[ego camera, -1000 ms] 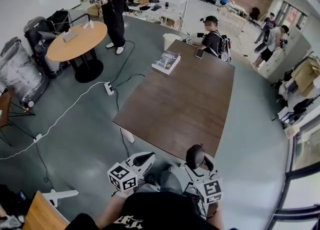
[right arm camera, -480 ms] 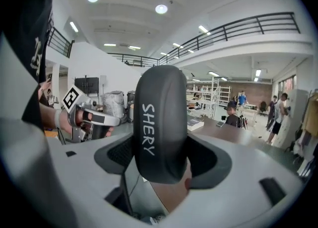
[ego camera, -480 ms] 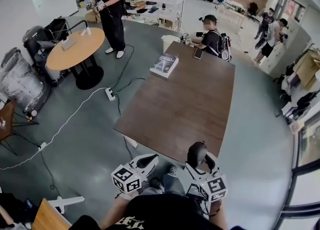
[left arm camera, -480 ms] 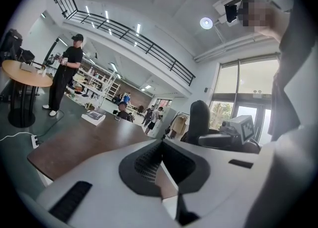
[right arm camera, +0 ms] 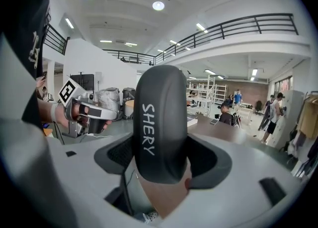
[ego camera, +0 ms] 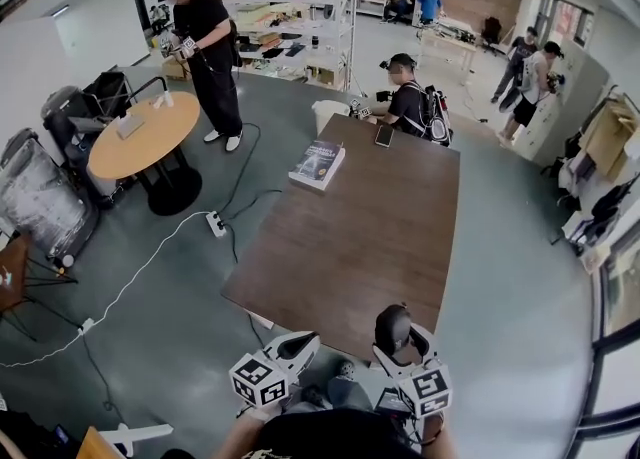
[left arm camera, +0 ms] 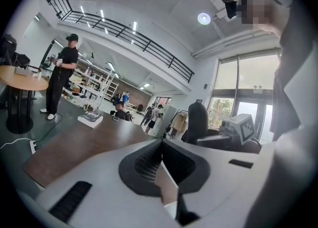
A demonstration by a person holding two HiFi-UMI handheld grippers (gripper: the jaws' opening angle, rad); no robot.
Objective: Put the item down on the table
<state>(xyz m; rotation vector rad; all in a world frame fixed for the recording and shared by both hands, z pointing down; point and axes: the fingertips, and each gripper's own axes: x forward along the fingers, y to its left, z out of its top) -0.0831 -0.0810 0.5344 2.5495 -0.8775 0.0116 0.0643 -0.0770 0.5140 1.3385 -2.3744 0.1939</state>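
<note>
Right gripper [ego camera: 400, 345] is clamped on a dark grey item [right arm camera: 160, 122] marked SHERY. I read the item as upright between the jaws, held at the near edge of the table [ego camera: 350, 237] and not resting on it. Left gripper [left arm camera: 160, 148] has its jaws together with nothing between them, and sits just beside the right one, close to the person's body. Book [ego camera: 318, 162] lies at the table's far left edge, well apart from both grippers.

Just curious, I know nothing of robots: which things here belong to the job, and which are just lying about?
In the job: dark grey rounded case marked SHERY, clamped in the right gripper; long brown wooden table.
Lying about: grey book and dark phone on that table; round light-wood table; white power strip.
</note>
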